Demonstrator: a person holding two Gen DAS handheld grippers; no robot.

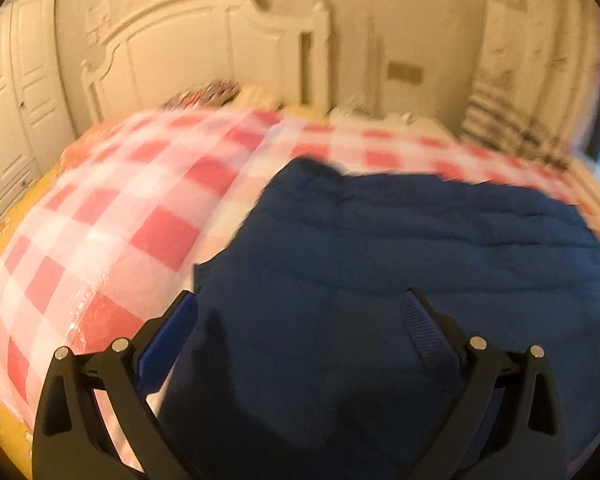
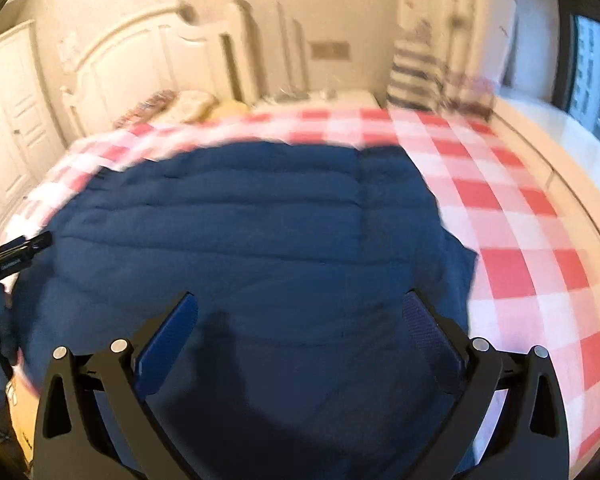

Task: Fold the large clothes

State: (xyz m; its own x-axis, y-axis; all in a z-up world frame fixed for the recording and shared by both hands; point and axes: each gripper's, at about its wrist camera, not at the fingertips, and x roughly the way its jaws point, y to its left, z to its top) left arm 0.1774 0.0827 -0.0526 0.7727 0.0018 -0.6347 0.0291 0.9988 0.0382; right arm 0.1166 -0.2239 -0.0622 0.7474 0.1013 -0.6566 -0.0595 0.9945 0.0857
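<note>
A: status on the fold?

B: Dark navy quilted puffy garment (image 2: 260, 240) lies spread on the red-and-white checked plastic sheet (image 1: 112, 216) covering the bed, near edge toward both tools. Looks like 1 big slab, stitch lines running left-right. Can't tell if any fold is in yet; frames blurry.

A: grippers?

B: Left gripper (image 1: 300, 312) spread wide, nothing between its fingers, over the garment's near-left edge; left blue pad (image 1: 168, 344) sits at the cloth/sheet boundary. Right gripper (image 2: 300, 312) also wide, empty, over the near-right part. Neither has cloth pinched.

A: so how far along?

B: Early imo. Garment flat-ish, right edge bunched a bit by the sheet. Grabbing an edge, folding over, squaring up all seem left.

A: bg?

B: White carved headboard (image 1: 204, 48) far side, white wardrobe doors (image 1: 16, 92) far left.
</note>
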